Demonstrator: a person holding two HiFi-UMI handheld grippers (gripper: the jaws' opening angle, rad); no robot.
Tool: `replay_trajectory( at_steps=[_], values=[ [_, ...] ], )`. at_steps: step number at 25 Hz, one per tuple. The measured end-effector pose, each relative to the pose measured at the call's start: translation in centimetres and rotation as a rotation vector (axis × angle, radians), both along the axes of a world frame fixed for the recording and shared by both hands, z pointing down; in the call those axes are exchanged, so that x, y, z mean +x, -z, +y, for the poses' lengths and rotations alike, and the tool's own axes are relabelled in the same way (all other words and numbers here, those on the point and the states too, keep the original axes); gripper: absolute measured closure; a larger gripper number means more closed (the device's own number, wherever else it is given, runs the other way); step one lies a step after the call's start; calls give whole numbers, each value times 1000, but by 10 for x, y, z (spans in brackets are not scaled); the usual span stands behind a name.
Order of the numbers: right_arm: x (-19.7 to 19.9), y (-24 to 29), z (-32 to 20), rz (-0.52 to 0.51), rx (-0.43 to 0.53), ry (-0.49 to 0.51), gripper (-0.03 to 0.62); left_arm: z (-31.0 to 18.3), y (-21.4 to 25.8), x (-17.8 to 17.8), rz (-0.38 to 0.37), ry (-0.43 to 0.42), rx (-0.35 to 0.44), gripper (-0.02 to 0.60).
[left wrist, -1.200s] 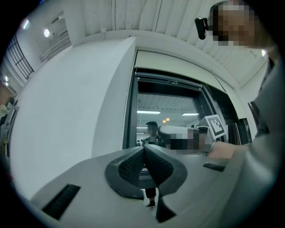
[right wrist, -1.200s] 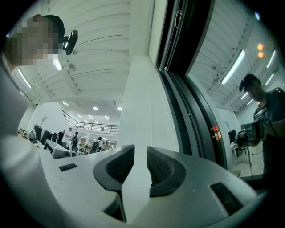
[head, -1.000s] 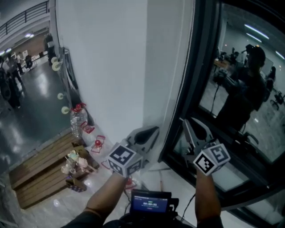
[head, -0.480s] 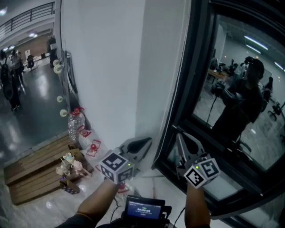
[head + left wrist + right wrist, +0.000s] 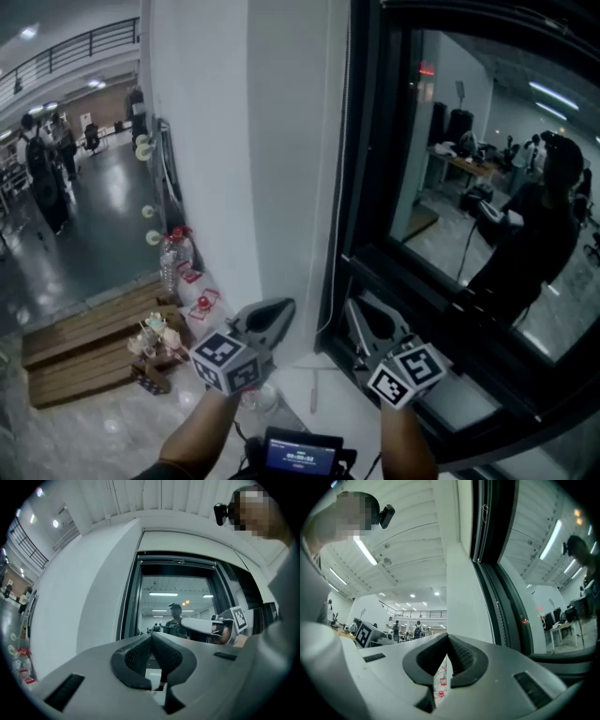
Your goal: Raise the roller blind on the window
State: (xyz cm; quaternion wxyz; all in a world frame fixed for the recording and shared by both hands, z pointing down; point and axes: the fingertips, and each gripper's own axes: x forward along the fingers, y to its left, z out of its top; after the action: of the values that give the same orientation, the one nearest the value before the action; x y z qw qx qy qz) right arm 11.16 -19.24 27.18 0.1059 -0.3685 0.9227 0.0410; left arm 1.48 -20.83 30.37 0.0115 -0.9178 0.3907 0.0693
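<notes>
My right gripper (image 5: 356, 307) has just closed on nothing, my left gripper (image 5: 281, 307) is clenched empty, the cord (image 5: 330, 234) hangs free, and the blind (image 5: 178, 561) sits rolled at the window (image 5: 469, 187) top, so raising appears complete.

The wall (image 5: 281, 141) carries a smooth, matt white paint coat. The window frame (image 5: 367, 187) is dark, with a satin, metal-like sheen. Its glass (image 5: 487, 178) is glossy and mirror-reflective. The floor (image 5: 94, 234) is polished to a wet-looking gloss. The pallet (image 5: 80, 352) is bare, unfinished wood. The left gripper (image 5: 279, 311) has a matt grey plastic shell; its pads (image 5: 136, 654) are black with a fine grid texture.
</notes>
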Motion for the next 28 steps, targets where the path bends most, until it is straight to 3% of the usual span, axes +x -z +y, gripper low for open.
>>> replay_trajectory(
  at_steps=[7, 12, 28],
  values=[
    [14, -3, 49, -19, -16, 68, 579, 57, 2, 20, -21, 34, 14, 584],
    [9, -3, 72, -21, -16, 81, 579, 80, 3, 13, -35, 64, 1, 584],
    [-35, -2, 118, -38, -14, -29, 579, 129, 8, -43, -24, -30, 45, 584]
  ],
)
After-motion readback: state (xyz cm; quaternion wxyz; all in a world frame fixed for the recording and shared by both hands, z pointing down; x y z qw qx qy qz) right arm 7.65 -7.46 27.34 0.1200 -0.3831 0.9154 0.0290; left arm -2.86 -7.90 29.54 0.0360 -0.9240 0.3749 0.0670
